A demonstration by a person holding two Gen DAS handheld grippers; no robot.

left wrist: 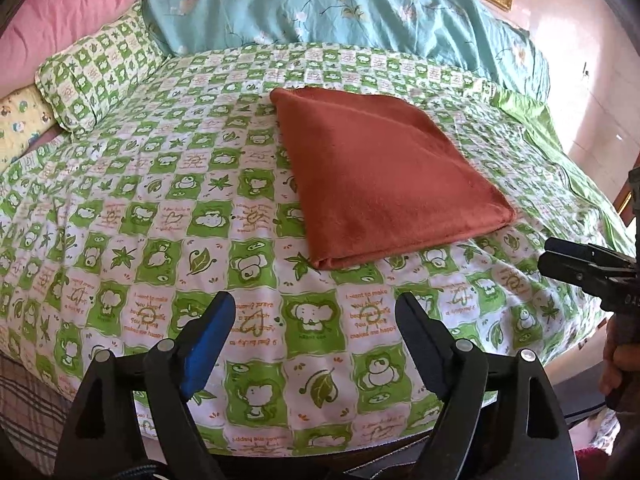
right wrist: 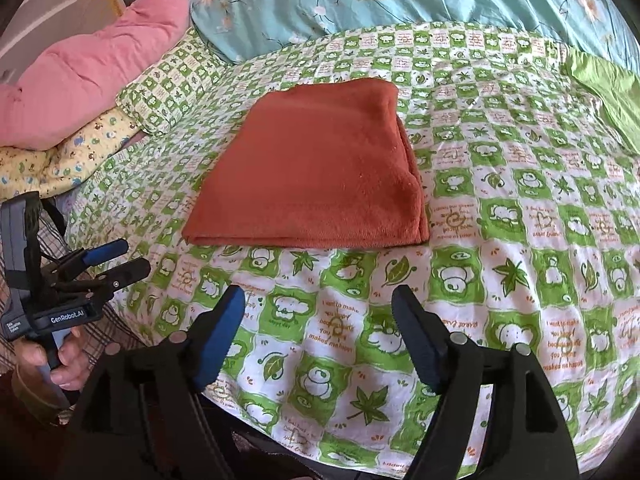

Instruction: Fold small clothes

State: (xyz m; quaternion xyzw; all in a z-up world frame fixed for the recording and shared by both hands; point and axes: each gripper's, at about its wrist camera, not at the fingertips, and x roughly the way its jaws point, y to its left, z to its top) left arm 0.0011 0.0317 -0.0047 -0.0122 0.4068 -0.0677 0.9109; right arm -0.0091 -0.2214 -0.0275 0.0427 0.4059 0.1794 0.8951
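Observation:
A rust-red cloth (left wrist: 384,176) (right wrist: 316,172) lies folded into a flat, thick rectangle on the green-and-white patterned bedsheet (left wrist: 168,216) (right wrist: 500,208). In the left wrist view my left gripper (left wrist: 316,312) hovers over the sheet short of the cloth's near edge, jaws wide apart and empty. My right gripper (right wrist: 320,300) stands the same way in its own view, open and empty, just short of the cloth. Each gripper also shows in the other's view: the right gripper (left wrist: 554,256) at the right edge, the left gripper (right wrist: 130,258) at the left with a hand on its handle.
A matching green pillow (left wrist: 96,80), a pink pillow (left wrist: 60,16) and a yellow printed pillow (left wrist: 20,124) lie at the left. A light blue flowered quilt (left wrist: 320,4) is bunched along the far side. The bed's near edge runs just under both grippers.

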